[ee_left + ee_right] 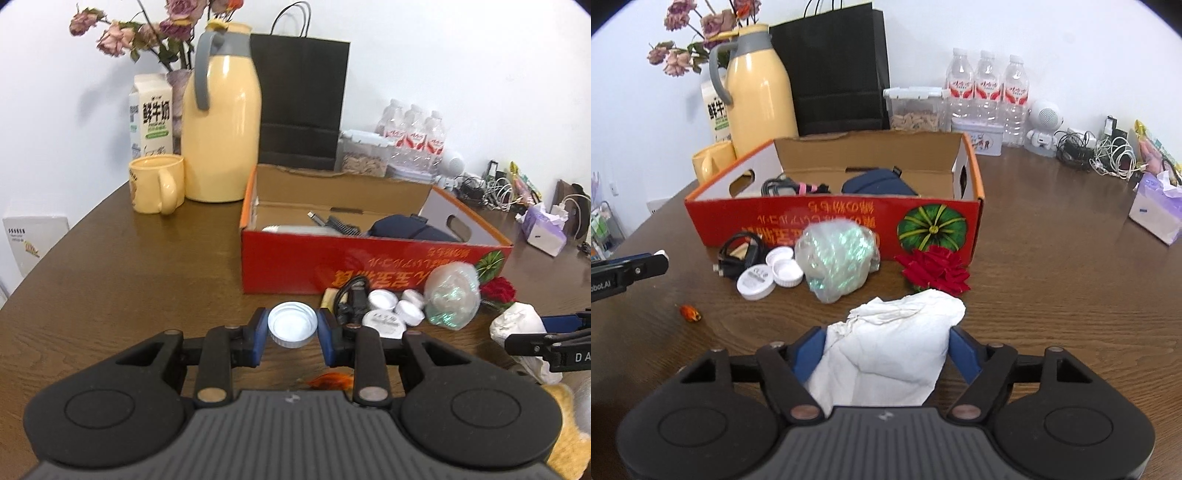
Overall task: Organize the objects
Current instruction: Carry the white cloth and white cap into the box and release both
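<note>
- White lid (292,329): pinched between the blue pads (260,339) of the left gripper (291,341), open side up, raised clear of the brown table (129,280).
- Left gripper fingers: drawn in narrow, pressing on both sides of the lid's rim.
- Ahead of the left fingertips: red cardboard box (332,266), open-topped, holding a dark blue pouch (402,227) and a comb-like item.
- Ahead and to the right of the left fingers, against the box front: three more white lids (395,310), a black cable (351,299), a clear plastic bag (452,299).
- Below the left fingers on the table: a small orange object (332,380).
- Crumpled white tissue (890,350): lying between the pads (962,354) of the right gripper (886,354), spilling forward past the fingertips.
- Right gripper fingers: spread fairly wide on either side of the tissue; the left pad meets the paper, while contact at the right pad cannot be told, so a firm grip cannot be confirmed.
- Just ahead of the right fingertips: red artificial flower (936,271), resting at the box's near right corner.
- Ahead and left of the right fingers: the plastic bag and lid cluster.
- Beyond the box: yellow thermos jug (221,125), yellow mug (157,182), milk carton (151,114), black paper bag (301,99), water bottles (986,85).
</note>
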`<state>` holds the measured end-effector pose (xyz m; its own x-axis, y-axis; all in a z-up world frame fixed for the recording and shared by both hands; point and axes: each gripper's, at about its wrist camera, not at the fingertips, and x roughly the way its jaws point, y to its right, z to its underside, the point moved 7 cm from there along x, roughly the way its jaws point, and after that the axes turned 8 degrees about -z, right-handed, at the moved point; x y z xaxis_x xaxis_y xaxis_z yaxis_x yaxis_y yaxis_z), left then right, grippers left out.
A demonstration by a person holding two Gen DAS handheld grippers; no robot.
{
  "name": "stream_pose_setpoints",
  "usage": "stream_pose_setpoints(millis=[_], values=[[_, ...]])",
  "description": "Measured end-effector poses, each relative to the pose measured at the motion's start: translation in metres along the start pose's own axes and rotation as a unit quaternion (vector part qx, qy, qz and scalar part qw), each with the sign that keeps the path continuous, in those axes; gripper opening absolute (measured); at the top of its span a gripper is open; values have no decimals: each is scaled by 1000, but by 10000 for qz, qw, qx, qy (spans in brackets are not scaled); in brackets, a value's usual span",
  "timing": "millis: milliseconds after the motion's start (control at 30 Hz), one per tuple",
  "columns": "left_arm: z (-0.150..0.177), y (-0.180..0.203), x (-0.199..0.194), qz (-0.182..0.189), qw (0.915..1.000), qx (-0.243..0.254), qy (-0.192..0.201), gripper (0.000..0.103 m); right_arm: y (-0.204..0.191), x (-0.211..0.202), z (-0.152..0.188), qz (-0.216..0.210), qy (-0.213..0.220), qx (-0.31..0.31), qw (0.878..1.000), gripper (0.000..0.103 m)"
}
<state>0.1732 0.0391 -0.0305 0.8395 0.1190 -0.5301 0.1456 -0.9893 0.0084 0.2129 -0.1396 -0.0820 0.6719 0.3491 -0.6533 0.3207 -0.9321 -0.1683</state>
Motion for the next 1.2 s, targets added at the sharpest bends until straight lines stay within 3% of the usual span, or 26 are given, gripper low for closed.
stream_pose_setpoints(millis=[300,567,767,900,1200], values=[[-32,24,-8,185,9991,155,360,29,0,-22,-28,-96,515,-75,9986,72],[-69,47,5,300,9974,188,632,29,-4,-18,-77,-208,959,-234,9949,73],[-98,59,29,304,9969,2,727,29,-7,6,-119,-384,1205,-210,9918,73],[-114,60,53,121,9969,-219,750,29,-5,33,-141,-344,1289,-224,9908,74],[-116,55,117,-356,9975,-402,459,29,15,95,-154,-82,1486,-136,9888,74]])
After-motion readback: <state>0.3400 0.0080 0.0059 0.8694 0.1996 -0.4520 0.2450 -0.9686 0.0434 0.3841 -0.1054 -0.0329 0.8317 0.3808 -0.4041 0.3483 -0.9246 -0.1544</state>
